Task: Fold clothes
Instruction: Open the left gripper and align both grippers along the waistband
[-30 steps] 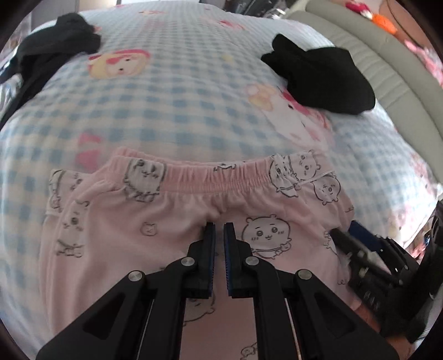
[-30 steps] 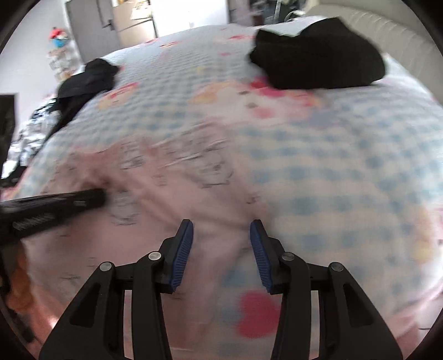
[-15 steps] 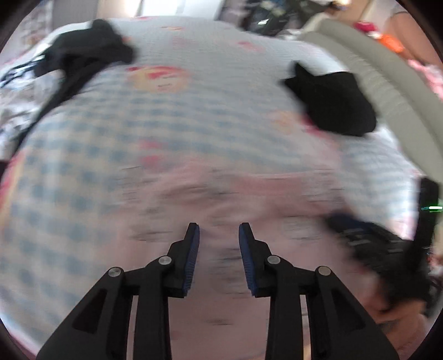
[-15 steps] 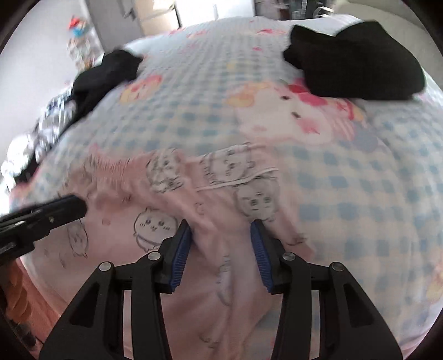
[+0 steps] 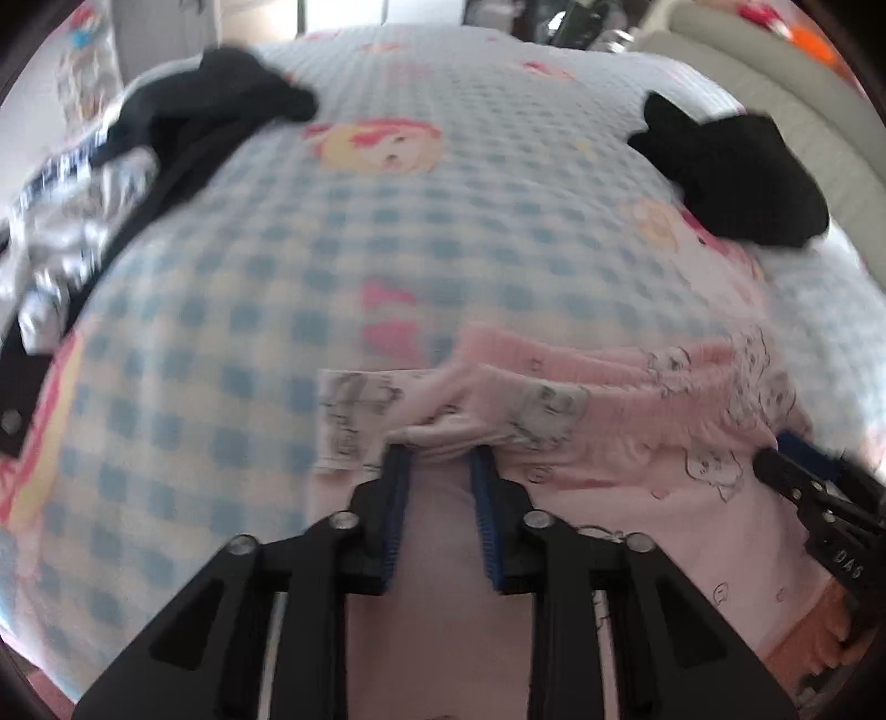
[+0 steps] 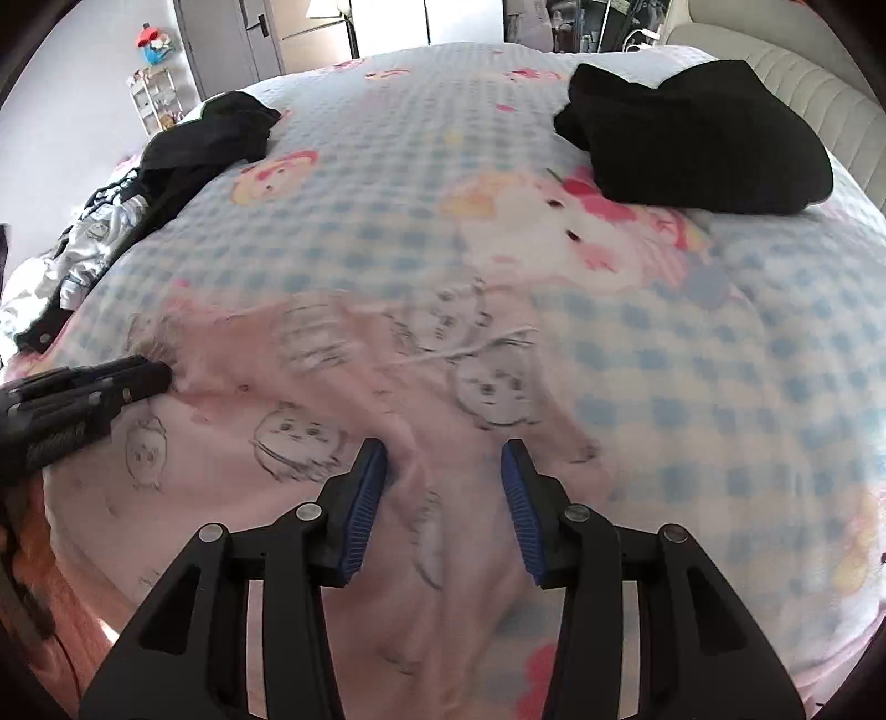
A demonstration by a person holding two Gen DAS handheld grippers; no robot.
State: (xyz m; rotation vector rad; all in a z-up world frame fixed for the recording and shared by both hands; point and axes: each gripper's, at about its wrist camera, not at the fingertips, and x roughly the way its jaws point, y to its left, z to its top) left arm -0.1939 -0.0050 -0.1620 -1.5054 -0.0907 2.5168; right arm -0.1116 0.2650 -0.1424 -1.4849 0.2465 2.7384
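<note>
1. Since a second ago the left gripper (image 5: 437, 459) has slid from the middle of the pink trousers (image 5: 637, 443) to their waistband (image 5: 609, 410) near one end. Its jaws, then nearly closed, parted and have just been closing again.
2. Now those jaws stand narrow with a bunched fold of the waistband between the blue pads (image 5: 396, 498). The picture is blurred, so the pads seem to press on the cloth, but that is not certain.
3. The right gripper (image 6: 443, 459) is over the trousers' other side, just short of the waistband. Its jaws are about half apart, as before. A ridge of pink fabric runs up between them, lying against the left pad (image 6: 365, 493) and clear of the right one.
4. The trousers, printed with small cartoon animals, lie flat on the near part of the checked bedspread (image 6: 692, 387), waistband on the far side.
5. Beyond the waistband the bedspread shows a pale cartoon cat (image 6: 554, 221).
6. Further from the trousers, off to the right, sits a folded black garment (image 6: 692, 133).
7. Far left of the trousers, a loose pile of black and white clothes (image 6: 166, 166) hangs over the bed's edge.
8. Beyond the pile stands a small shelf (image 6: 155, 94) by a grey door (image 6: 227, 39).
</note>
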